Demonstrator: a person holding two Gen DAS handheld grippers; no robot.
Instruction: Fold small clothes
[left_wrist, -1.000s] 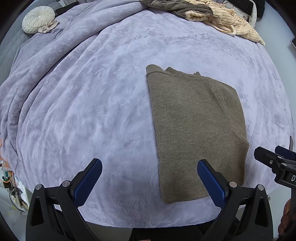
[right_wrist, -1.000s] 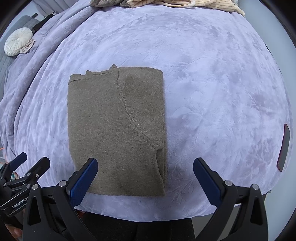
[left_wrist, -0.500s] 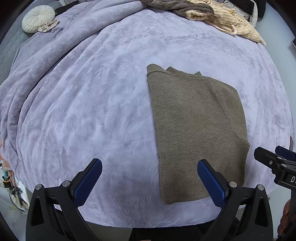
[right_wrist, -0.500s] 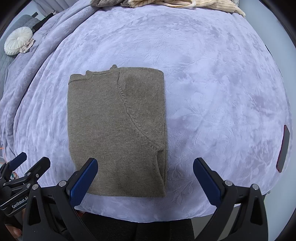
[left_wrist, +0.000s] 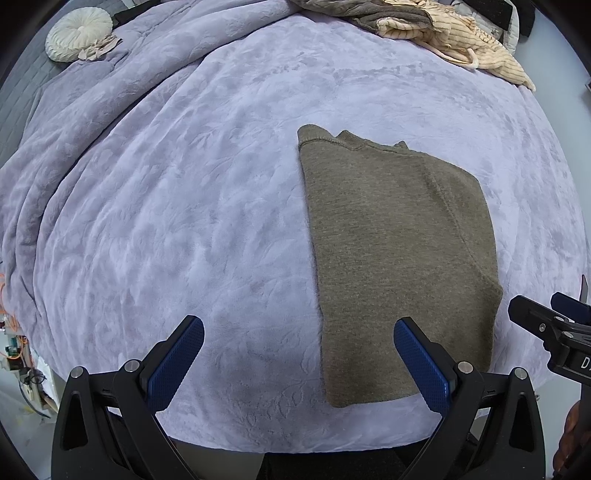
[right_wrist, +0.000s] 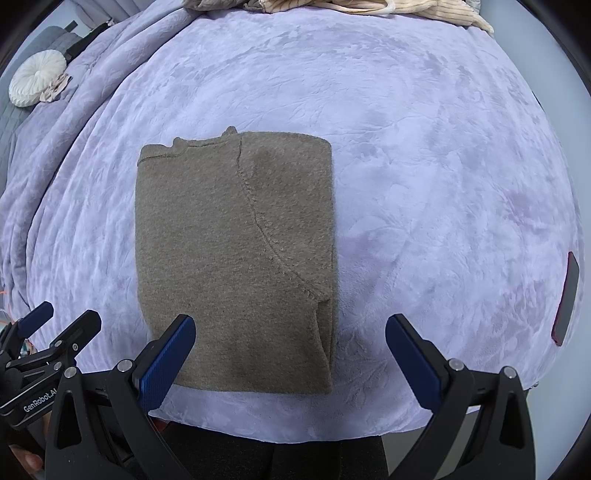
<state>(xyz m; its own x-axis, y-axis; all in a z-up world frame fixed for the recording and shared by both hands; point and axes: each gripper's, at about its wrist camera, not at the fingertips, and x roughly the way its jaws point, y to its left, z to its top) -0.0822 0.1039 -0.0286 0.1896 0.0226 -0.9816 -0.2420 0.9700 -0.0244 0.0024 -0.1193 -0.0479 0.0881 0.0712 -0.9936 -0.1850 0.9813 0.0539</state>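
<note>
On a bed spread with a lilac blanket (right_wrist: 424, 155), an olive sweater (right_wrist: 236, 258) lies folded into a neat rectangle. The left gripper (left_wrist: 299, 354) and right gripper (right_wrist: 290, 350) hover near its closest edge, jaws wide apart, empty, seemingly ready for another fold.

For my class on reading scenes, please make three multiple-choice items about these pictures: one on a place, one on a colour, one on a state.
1. Where does the folded sweater lie?
A. on the lavender blanket
B. on a wooden table
C. in a basket

2. What colour are the pads of the fingers?
A. red
B. blue
C. yellow

3. In what state are the left gripper and the right gripper?
A. both shut on the sweater
B. one open, one shut
C. both open, holding nothing

Answers: 1 A, the blanket surrounds the sweater; 2 B, blue ribbed pads show in both views; 3 C, a wide gap separates each pair of fingers.
</note>
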